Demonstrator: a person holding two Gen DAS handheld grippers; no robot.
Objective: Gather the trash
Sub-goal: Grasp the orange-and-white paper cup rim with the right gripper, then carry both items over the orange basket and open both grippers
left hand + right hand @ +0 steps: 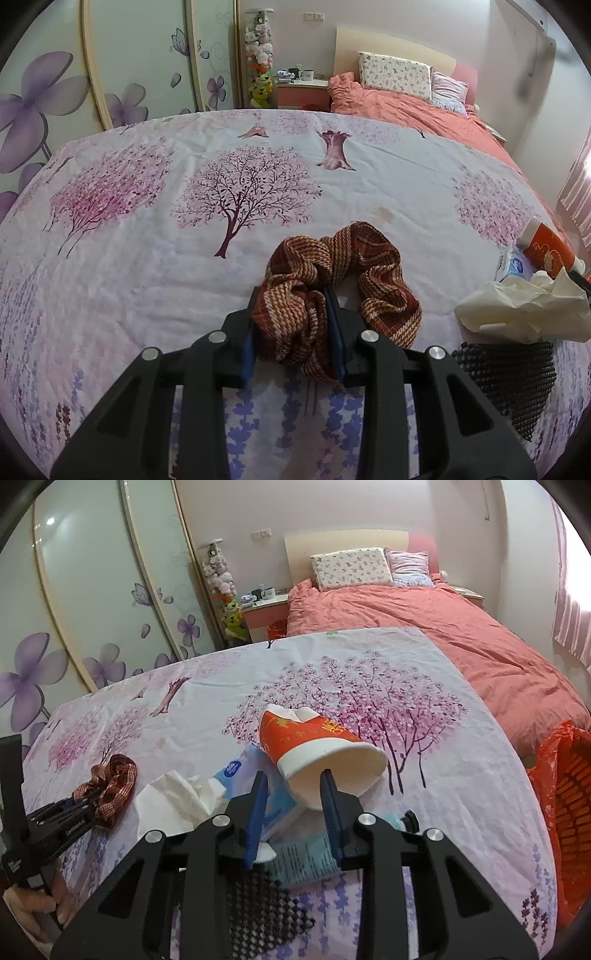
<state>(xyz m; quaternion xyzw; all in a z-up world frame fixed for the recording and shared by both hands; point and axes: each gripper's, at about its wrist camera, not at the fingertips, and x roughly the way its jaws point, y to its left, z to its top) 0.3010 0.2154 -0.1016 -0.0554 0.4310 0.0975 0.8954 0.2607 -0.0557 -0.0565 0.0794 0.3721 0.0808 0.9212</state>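
Scrunchie: one, brown-and-orange knit [332,291], on the tree-print sheet [147,266]; everything below is placed from it.
Left gripper: [291,317] its jaws pinch the near loop of the scrunchie.
Tissue: one crumpled white wad [173,805], just right of the scrunchie.
Tissue pack: one blue pack [240,768], beyond the wad; its label is too blurred to read.
Paper cup: one, red and white [317,746], on its side further right, mouth toward the camera, gold writing unreadable.
Right gripper: [291,801] narrow; its right finger sits at the cup's rim, the left on the pack; a grip cannot be told.
Black mesh: one piece [258,915], nearest edge.
Red-lined basket: one [569,812], past the sheet's right edge.
Open room: bare sheet left of and beyond the scrunchie.
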